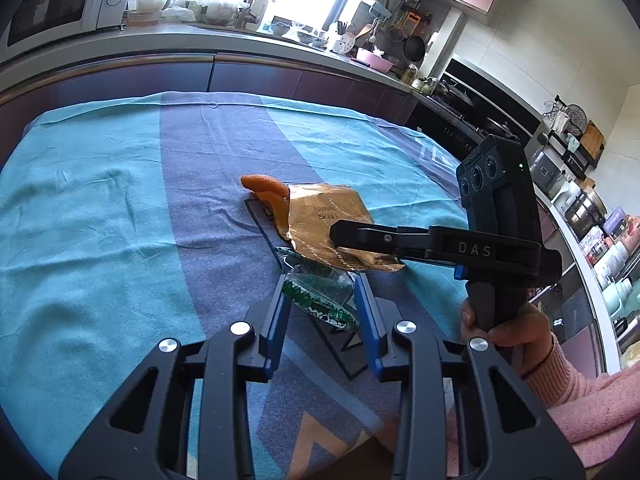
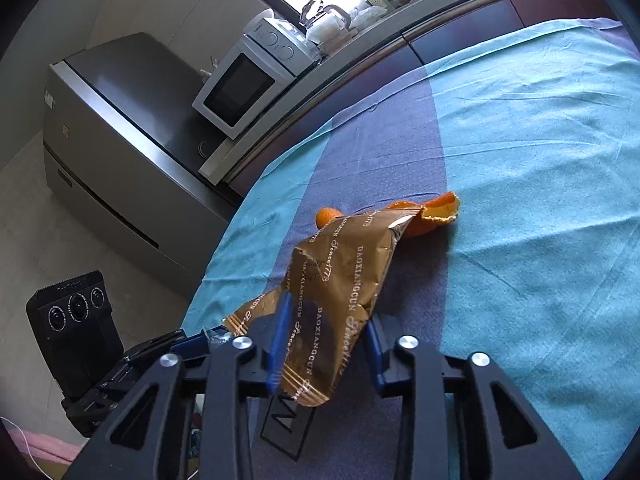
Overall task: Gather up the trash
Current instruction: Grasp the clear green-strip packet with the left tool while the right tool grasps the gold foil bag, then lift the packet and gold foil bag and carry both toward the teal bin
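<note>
A crumpled green-and-clear plastic wrapper (image 1: 320, 296) sits between the blue pads of my left gripper (image 1: 323, 300), which is shut on it just above the cloth. Just beyond lies a gold foil snack wrapper (image 1: 320, 216) with its near end lifted. My right gripper (image 2: 326, 328) is shut on that gold wrapper (image 2: 340, 280), which drapes out over its pads. In the left wrist view, the right gripper (image 1: 340, 236) comes in from the right. An orange peel (image 1: 264, 188) lies on the cloth under the gold wrapper's far end, and shows past it in the right wrist view (image 2: 438, 210).
The table wears a teal and purple cloth (image 1: 100, 220). A hand in a pink sleeve (image 1: 500, 324) holds the right gripper's handle. A crowded kitchen counter with a microwave (image 2: 240, 88) runs behind the table. A steel fridge (image 2: 120, 140) stands past the table's left edge.
</note>
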The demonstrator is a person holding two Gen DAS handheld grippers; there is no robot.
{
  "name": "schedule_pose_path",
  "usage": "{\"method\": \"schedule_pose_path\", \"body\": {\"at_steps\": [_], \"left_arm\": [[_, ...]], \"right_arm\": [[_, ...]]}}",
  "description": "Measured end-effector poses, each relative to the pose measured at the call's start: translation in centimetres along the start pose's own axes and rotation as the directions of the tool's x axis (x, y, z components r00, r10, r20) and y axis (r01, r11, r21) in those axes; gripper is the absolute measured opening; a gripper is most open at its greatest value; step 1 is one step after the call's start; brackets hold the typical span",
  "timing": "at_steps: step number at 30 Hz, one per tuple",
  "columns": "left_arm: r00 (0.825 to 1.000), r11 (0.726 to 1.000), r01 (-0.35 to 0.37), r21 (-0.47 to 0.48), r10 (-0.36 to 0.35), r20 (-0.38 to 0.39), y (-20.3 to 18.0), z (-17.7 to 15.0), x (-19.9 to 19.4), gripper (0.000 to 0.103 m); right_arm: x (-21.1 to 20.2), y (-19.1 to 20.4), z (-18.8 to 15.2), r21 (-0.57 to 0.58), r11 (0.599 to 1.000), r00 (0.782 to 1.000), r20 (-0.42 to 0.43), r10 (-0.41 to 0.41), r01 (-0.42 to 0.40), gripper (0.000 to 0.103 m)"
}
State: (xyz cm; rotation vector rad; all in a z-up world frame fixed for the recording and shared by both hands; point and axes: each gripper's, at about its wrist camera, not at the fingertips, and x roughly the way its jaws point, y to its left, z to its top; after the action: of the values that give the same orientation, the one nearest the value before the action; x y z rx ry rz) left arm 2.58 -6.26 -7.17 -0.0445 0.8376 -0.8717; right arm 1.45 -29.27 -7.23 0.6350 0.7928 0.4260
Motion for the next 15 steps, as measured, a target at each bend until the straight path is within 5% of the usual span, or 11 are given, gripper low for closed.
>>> {"method": "schedule_pose_path", "body": {"at_steps": [6,15], "left_arm": [[1.0,1.0,-0.012,-0.004,0.012,0.013,0.5,-0.1,-0.5,0.032],[0.996,0.997,-0.071,0.018,0.07,0.052,0.9,-0.7,-2.8,0.031]], "right_arm": [[-1.9,0.6,0.3,-0.026,1.0,0.999,0.043,0.016,-0.015,0.01],[-2.4,3.3,1.7,-0.107,0.993,0.996,0.073,0.049,-0.041,0.007]]}}
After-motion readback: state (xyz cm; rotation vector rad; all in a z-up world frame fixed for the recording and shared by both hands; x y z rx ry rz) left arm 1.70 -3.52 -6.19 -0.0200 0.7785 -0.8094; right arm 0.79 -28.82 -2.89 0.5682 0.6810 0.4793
